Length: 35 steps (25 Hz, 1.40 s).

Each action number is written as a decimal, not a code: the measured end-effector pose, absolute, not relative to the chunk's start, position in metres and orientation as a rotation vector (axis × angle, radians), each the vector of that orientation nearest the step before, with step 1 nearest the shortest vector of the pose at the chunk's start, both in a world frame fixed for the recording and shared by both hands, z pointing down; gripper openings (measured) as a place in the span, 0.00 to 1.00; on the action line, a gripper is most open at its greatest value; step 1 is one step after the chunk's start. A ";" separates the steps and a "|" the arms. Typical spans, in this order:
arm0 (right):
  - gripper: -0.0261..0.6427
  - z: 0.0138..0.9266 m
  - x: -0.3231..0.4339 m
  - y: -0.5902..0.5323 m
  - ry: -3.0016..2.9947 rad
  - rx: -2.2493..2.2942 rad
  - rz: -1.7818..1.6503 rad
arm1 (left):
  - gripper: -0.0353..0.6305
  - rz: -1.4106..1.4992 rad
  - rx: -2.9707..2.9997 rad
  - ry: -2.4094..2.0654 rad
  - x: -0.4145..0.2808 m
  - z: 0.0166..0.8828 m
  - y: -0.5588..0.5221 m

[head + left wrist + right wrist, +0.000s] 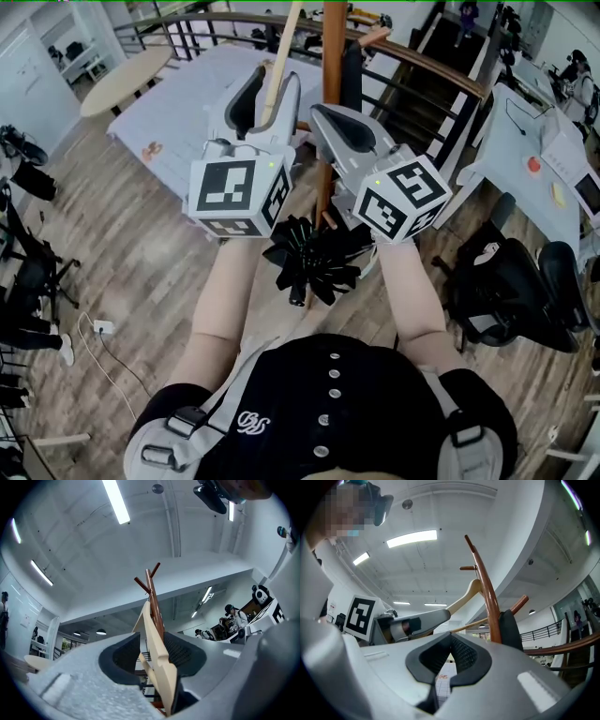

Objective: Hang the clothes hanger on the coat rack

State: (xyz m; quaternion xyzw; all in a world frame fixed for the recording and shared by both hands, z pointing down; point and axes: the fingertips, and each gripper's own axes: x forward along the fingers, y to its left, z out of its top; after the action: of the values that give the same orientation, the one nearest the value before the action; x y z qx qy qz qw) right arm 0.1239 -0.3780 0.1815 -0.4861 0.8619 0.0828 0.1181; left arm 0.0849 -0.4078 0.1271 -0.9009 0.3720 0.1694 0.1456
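Clothes hanger: pale wood, standing almost upright against the coat rack. In the head view it rises toward 12 o'clock out of the left gripper.

Location: its top meets the brown pole at a short peg, seen in the right gripper view. The hook itself is too small to make out. By its position it appears to be already caught there.

Left gripper: jaws spread wide. The lower part of the hanger stands between them, nearer the right-hand jaw, and the pads do not squeeze it. This looks like a release, leaving the peg to carry the weight.

Right gripper: at 3 o'clock of the left one, just beside the pole. Its tips are closed together with nothing between them. It seems to be kept out of the way, or ready to steady the rack.

Coat rack: slim wooden pole with angled pegs at the top.

Remaining: judged only to draw the left gripper clear without knocking the hanger off.
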 end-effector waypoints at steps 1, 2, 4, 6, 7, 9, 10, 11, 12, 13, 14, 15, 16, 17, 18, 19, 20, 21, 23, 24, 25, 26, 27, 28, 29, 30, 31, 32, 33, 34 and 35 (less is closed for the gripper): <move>0.04 0.183 0.124 -0.377 2.520 -1.426 0.240 | 0.28 0.486 -2.606 1.065 0.084 0.129 -0.406; 0.04 0.184 0.123 -0.376 2.518 -1.432 0.236 | 0.29 0.481 -2.615 1.060 0.084 0.132 -0.403; 0.04 0.188 0.123 -0.373 2.513 -1.441 0.222 | 0.30 0.466 -2.622 1.057 0.082 0.137 -0.397; 0.04 0.193 0.124 -0.370 2.506 -1.441 0.201 | 0.30 0.461 -2.631 1.056 0.080 0.143 -0.391; 0.04 0.196 0.124 -0.367 2.504 -1.440 0.189 | 0.30 0.461 -2.639 1.055 0.078 0.145 -0.388; 0.04 0.203 0.125 -0.363 2.505 -1.446 0.168 | 0.30 0.461 -2.657 1.051 0.077 0.150 -0.382; 0.04 0.206 0.125 -0.361 2.505 -1.448 0.160 | 0.30 0.460 -2.663 1.049 0.077 0.152 -0.379; 0.04 0.208 0.125 -0.359 2.505 -1.450 0.153 | 0.30 0.460 -2.664 1.049 0.075 0.154 -0.375; 0.04 0.210 0.125 -0.358 2.503 -1.450 0.147 | 0.30 0.458 -2.662 1.052 0.073 0.155 -0.372; 0.04 0.211 0.124 -0.356 2.502 -1.452 0.143 | 0.30 0.456 -2.660 1.057 0.072 0.156 -0.369; 0.04 0.211 0.124 -0.354 2.502 -1.456 0.143 | 0.30 0.454 -2.659 1.061 0.070 0.157 -0.367; 0.04 0.212 0.124 -0.352 2.502 -1.461 0.143 | 0.30 0.451 -2.663 1.062 0.069 0.159 -0.365; 0.04 0.213 0.124 -0.349 2.502 -1.468 0.143 | 0.30 0.444 -2.671 1.063 0.068 0.162 -0.363; 0.04 0.214 0.124 -0.347 2.500 -1.475 0.142 | 0.30 0.435 -2.680 1.065 0.068 0.166 -0.361; 0.04 0.215 0.124 -0.344 2.498 -1.482 0.139 | 0.30 0.424 -2.689 1.068 0.067 0.170 -0.359; 0.04 0.217 0.124 -0.342 2.497 -1.490 0.138 | 0.30 0.412 -2.698 1.071 0.066 0.176 -0.358; 0.04 0.219 0.124 -0.341 2.498 -1.497 0.138 | 0.30 0.398 -2.707 1.071 0.066 0.181 -0.357; 0.04 0.220 0.123 -0.340 2.501 -1.503 0.139 | 0.30 0.381 -2.716 1.069 0.067 0.186 -0.356; 0.04 0.223 0.121 -0.337 2.509 -1.510 0.137 | 0.30 0.344 -2.738 1.054 0.069 0.197 -0.353; 0.04 0.225 0.120 -0.335 2.512 -1.513 0.135 | 0.30 0.324 -2.752 1.044 0.071 0.203 -0.350; 0.04 0.228 0.120 -0.333 2.514 -1.518 0.132 | 0.30 0.303 -2.767 1.034 0.073 0.210 -0.348; 0.04 0.230 0.119 -0.331 2.516 -1.523 0.128 | 0.30 0.283 -2.784 1.024 0.075 0.218 -0.345; 0.04 0.234 0.119 -0.330 2.519 -1.529 0.124 | 0.30 0.265 -2.802 1.017 0.076 0.225 -0.343; 0.04 0.237 0.120 -0.328 2.523 -1.535 0.119 | 0.30 0.250 -2.819 1.012 0.078 0.232 -0.341; 0.04 0.241 0.120 -0.327 2.529 -1.541 0.112 | 0.30 0.240 -2.834 1.010 0.078 0.239 -0.340; 0.04 0.245 0.121 -0.325 2.534 -1.548 0.103 | 0.30 0.230 -2.847 1.007 0.079 0.244 -0.338; 0.04 0.249 0.121 -0.324 2.538 -1.556 0.091 | 0.30 0.219 -2.861 1.002 0.079 0.249 -0.337; 0.04 0.253 0.123 -0.322 2.540 -1.563 0.080 | 0.30 0.205 -2.875 0.993 0.081 0.255 -0.335; 0.04 0.257 0.124 -0.320 2.541 -1.569 0.069 | 0.30 0.188 -2.891 0.981 0.083 0.261 -0.332; 0.04 0.261 0.126 -0.319 2.541 -1.573 0.059 | 0.30 0.170 -2.909 0.966 0.085 0.267 -0.330; 0.04 0.264 0.127 -0.317 2.543 -1.577 0.050 | 0.30 0.153 -2.928 0.951 0.088 0.273 -0.328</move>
State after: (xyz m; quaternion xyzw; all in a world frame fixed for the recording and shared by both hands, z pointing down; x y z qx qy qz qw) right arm 0.1272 -0.3170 0.2639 -0.5255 0.8474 0.0167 0.0741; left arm 0.0881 -0.3275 0.2733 -0.9495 0.3085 0.0497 0.0297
